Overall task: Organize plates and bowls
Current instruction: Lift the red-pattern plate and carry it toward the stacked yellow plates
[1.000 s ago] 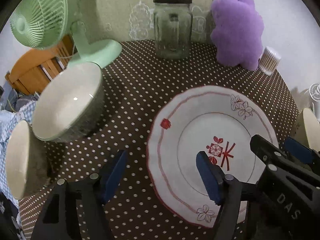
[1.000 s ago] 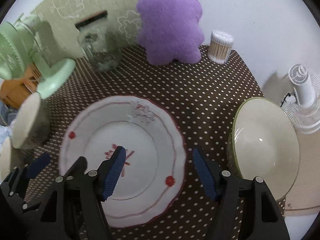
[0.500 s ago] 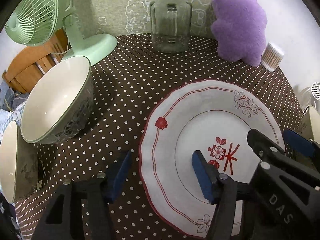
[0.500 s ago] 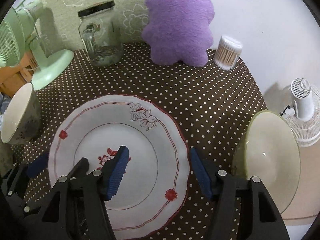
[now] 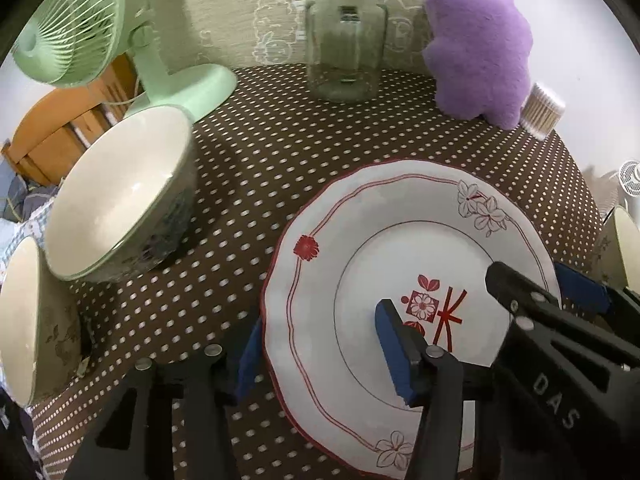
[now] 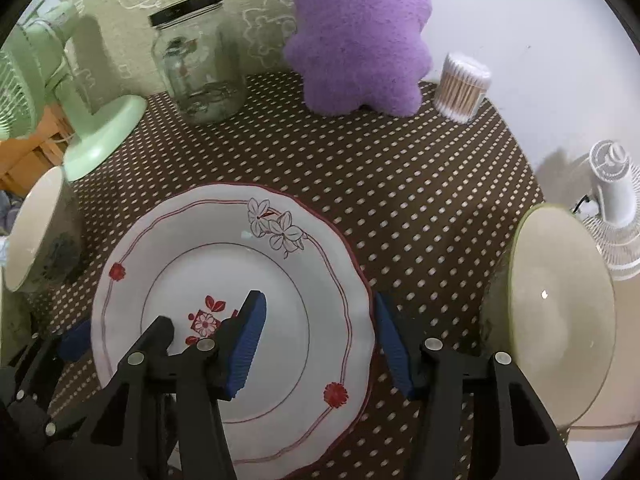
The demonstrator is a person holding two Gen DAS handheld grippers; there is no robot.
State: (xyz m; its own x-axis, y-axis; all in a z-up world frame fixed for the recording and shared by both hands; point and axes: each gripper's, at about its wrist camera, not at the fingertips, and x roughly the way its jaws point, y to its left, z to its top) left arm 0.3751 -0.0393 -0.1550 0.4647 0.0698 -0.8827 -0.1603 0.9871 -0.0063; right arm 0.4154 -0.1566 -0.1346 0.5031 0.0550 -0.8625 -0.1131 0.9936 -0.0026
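A white plate (image 5: 384, 264) with red trim and flower marks lies on the dotted brown table; it also shows in the right wrist view (image 6: 280, 280). My left gripper (image 5: 320, 356) is open and straddles the plate's left rim, one finger over the plate, one outside. My right gripper (image 6: 320, 340) is open and straddles the plate's right rim the same way. A green-rimmed bowl (image 5: 116, 196) sits left of the plate, a second bowl (image 5: 24, 320) at the far left. Another bowl (image 6: 560, 320) sits right of the plate.
At the back stand a green fan (image 5: 92, 28), a glass jar (image 5: 344, 36), a purple plush toy (image 5: 476, 40) and a tub of cotton swabs (image 6: 462, 86). A small white fan (image 6: 616, 200) stands beyond the table's right edge. A wooden chair (image 5: 60, 136) is at left.
Both grippers have moved in along the plate, so each now has the rim between its open fingers. The plate and bowls have stayed in place.
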